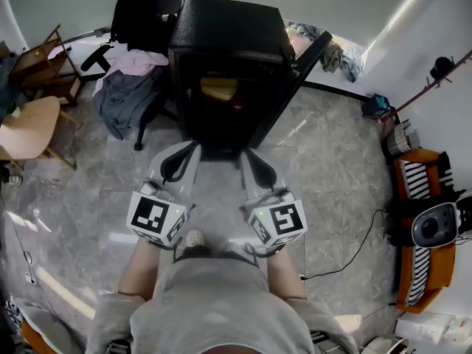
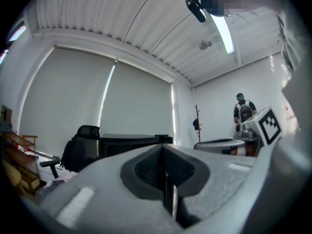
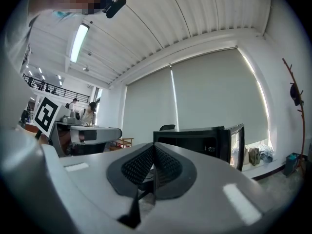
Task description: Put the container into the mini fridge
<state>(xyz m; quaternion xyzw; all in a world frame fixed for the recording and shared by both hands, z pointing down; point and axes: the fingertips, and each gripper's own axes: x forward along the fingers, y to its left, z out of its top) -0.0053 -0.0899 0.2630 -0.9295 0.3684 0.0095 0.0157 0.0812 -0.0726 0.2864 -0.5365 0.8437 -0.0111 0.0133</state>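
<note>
The black mini fridge (image 1: pixel 225 32) stands on the floor ahead of me with its door (image 1: pixel 295 80) swung open to the right. A yellowish container (image 1: pixel 219 88) rests on a shelf inside it. Both grippers hang side by side in front of the fridge, a short way back from its opening. My left gripper (image 1: pixel 179 162) is shut with nothing between its jaws, and my right gripper (image 1: pixel 258 171) is shut and empty too. In the left gripper view the shut left gripper (image 2: pixel 164 165) points over the fridge top (image 2: pixel 131 141). In the right gripper view the shut right gripper (image 3: pixel 153 167) faces the fridge (image 3: pixel 195 139).
A black office chair (image 1: pixel 144 21) draped with clothes stands left of the fridge. Wooden chairs (image 1: pixel 33 124) sit at far left. An orange rack (image 1: pixel 420 220) with a round device lines the right wall. A cable (image 1: pixel 354 253) trails over the floor. Bags (image 1: pixel 343 57) lie behind the door.
</note>
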